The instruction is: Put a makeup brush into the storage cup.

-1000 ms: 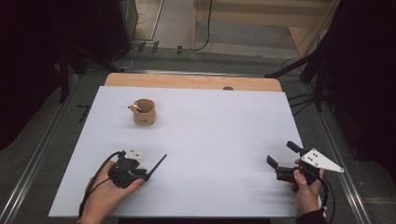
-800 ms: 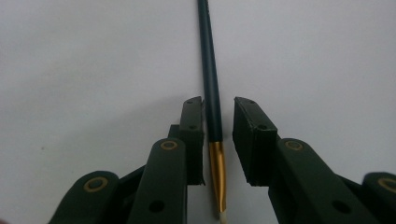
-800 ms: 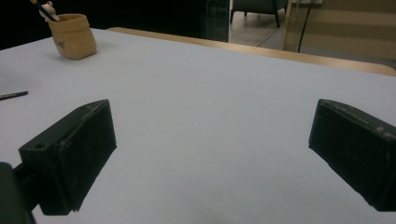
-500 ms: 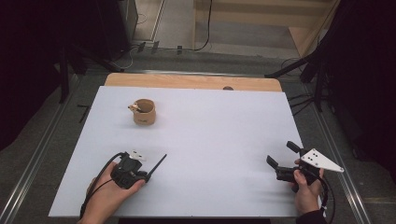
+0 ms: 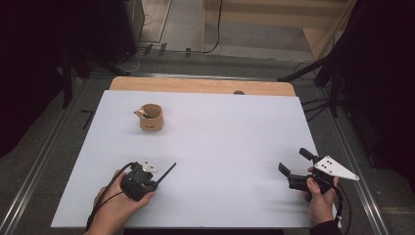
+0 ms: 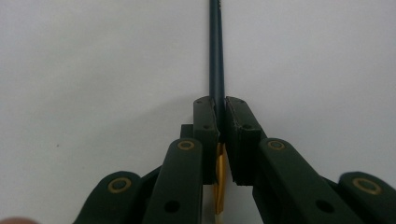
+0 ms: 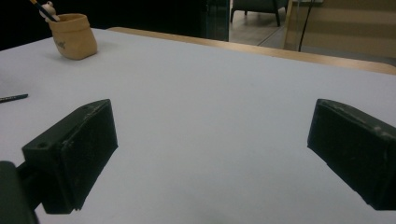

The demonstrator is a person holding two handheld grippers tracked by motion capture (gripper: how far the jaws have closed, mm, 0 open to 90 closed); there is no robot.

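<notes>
Between matte black pads (image 6: 205, 126), slim dark pencil (image 6: 216, 51).

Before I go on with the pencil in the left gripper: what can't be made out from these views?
- Pencil rear end: hidden between the closed jaws, left gripper view; tip cut off by the top edge.
- Contents of the tan cup: too small in the high view; cut off by the top edge, right gripper view.
- Right gripper body: covered by the hand, high view.

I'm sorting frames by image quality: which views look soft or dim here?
Left gripper view: the slim dark pencil is reasonably sharp, the near links blurred, light even. Right gripper view: near black pads soft, tan round cup clearer. High view: white table sheet bright, surroundings dark.
</notes>
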